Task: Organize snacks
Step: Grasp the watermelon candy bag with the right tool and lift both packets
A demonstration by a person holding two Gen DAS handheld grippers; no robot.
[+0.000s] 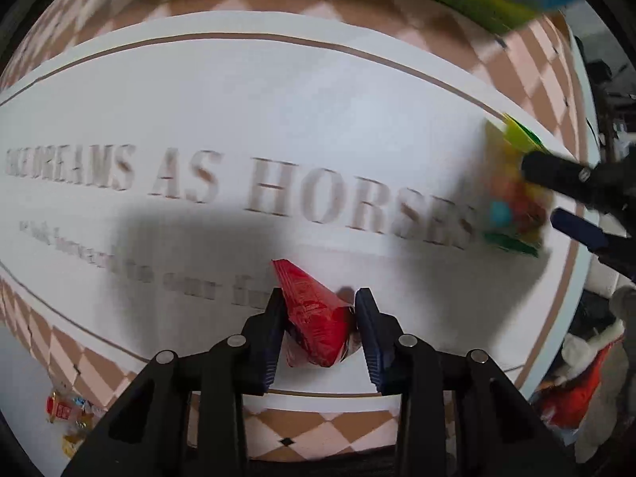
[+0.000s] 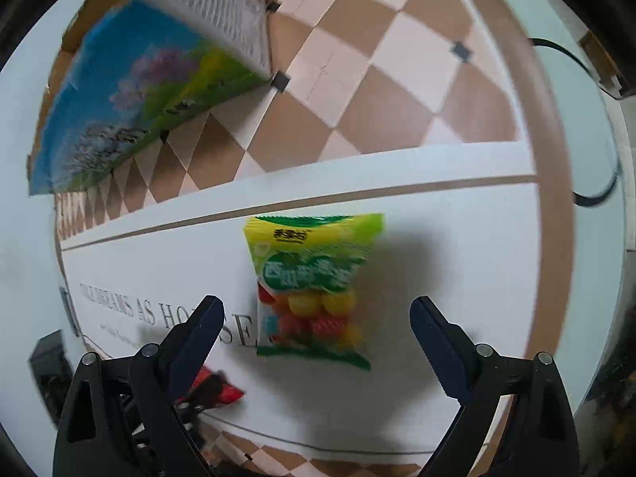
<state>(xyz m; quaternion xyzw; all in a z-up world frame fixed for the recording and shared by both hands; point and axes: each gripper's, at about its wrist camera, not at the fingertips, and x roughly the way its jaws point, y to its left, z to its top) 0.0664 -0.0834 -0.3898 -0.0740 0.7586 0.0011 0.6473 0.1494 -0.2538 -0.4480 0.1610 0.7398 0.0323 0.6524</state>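
Note:
My left gripper is shut on a red snack packet and holds it just above the white mat with printed letters. The packet also shows in the right wrist view, partly hidden behind my right gripper's left finger. My right gripper is open wide, its fingers on either side of a yellow-green bag of coloured candies lying flat on the mat. In the left wrist view the candy bag sits at the right with the right gripper over it.
A colourful box with an open cardboard top stands at the back left on the brown-and-pink checkered cloth. Small wrapped sweets lie off the mat at the front left. A black cable runs along the table's right side.

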